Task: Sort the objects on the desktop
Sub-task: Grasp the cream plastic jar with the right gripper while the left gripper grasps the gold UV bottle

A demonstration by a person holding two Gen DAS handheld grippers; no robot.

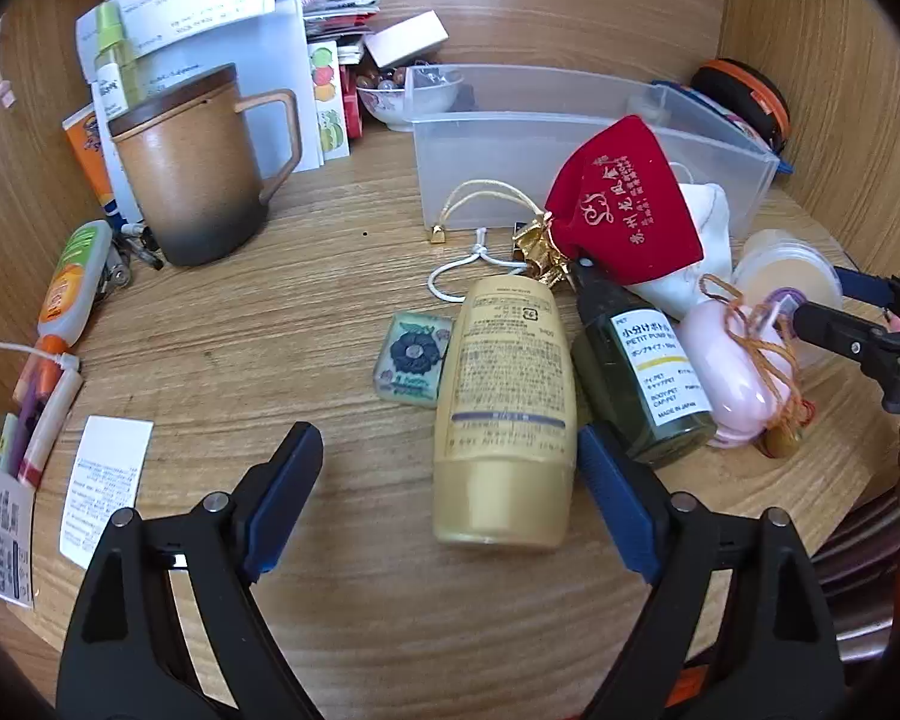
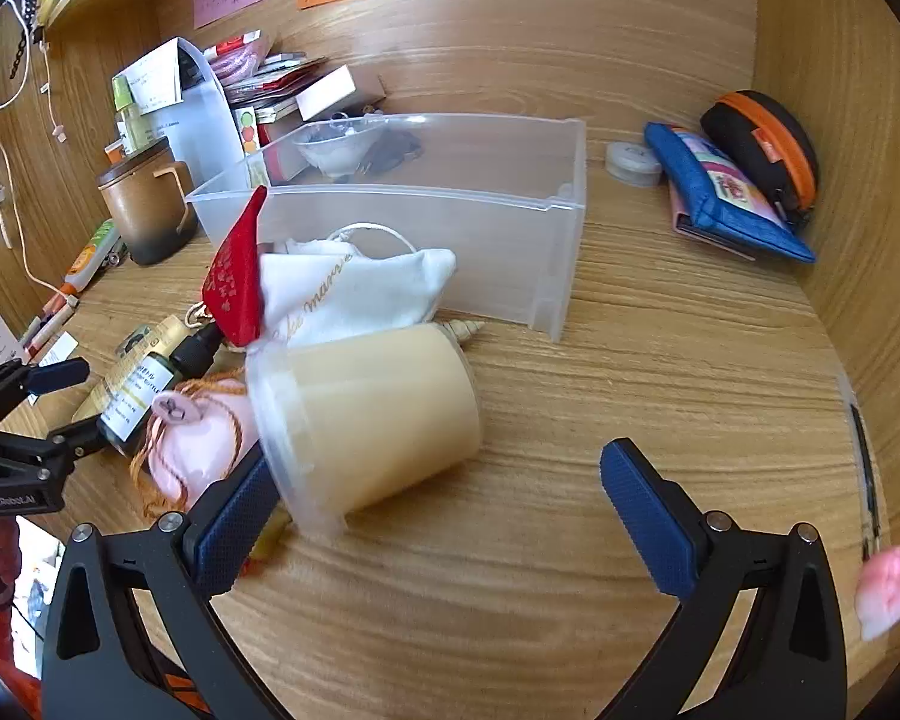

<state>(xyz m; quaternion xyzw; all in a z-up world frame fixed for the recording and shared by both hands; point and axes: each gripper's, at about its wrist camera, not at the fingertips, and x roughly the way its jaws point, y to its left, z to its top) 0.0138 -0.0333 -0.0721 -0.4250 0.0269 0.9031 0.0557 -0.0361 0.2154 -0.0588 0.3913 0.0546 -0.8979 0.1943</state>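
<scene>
The cream bottle lies on its side on the desk between my left gripper's spread fingers, untouched, while my right gripper, also spread, has its left pad against the toppled beige cup.

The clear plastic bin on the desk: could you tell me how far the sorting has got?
Barely begun: the clear bin looks empty. Nothing is gripped; the left gripper is open around the cream bottle, the right gripper open beside the tipped cream cup. The red pouch, green bottle and pink pouch remain outside.
</scene>
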